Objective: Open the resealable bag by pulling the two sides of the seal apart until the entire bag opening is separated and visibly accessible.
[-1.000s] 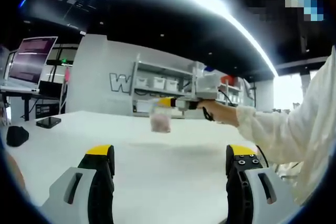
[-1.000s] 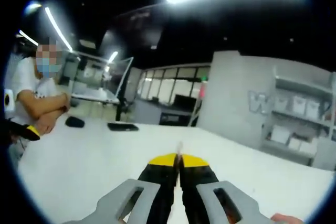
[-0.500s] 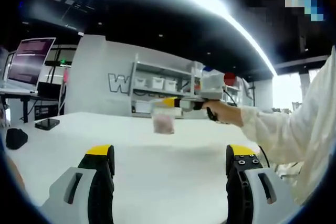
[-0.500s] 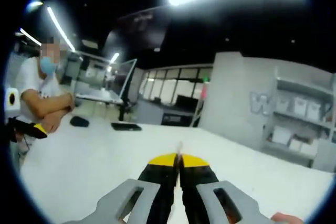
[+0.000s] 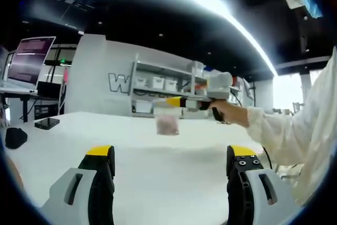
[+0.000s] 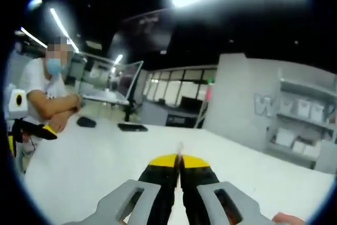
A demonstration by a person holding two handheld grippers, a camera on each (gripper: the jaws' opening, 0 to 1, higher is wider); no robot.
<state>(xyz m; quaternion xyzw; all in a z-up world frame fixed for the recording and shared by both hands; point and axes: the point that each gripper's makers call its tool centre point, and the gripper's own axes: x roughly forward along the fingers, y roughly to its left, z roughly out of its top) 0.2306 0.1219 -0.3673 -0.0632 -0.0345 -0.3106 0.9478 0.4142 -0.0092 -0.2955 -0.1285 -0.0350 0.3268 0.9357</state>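
1. The resealable bag (image 5: 167, 123) hangs in the air above the white tabletop (image 5: 158, 167), with pinkish contents in its lower part; in the right gripper view a thin sliver of its top edge (image 6: 180, 148) sticks up between the yellow tips.
2. The right hand-held gripper (image 5: 175, 101) is clenched on the bag's top edge, reaching into the left gripper view from the right, carried by a hand (image 5: 227, 113) in a white sleeve (image 5: 295, 130). In its own view its jaws are pressed together (image 6: 180, 163).
3. The left hand-held gripper (image 5: 171, 164) is released, its jaws spread wide and holding nothing, well short of the bag.
4. Beyond stand a grey wall with shelves (image 5: 158, 85), a monitor (image 5: 32, 59), and a dark object (image 5: 15, 137) on the tabletop.
5. In the right gripper view a person in a white shirt (image 6: 39, 90) sits with folded arms at the tabletop's far side.
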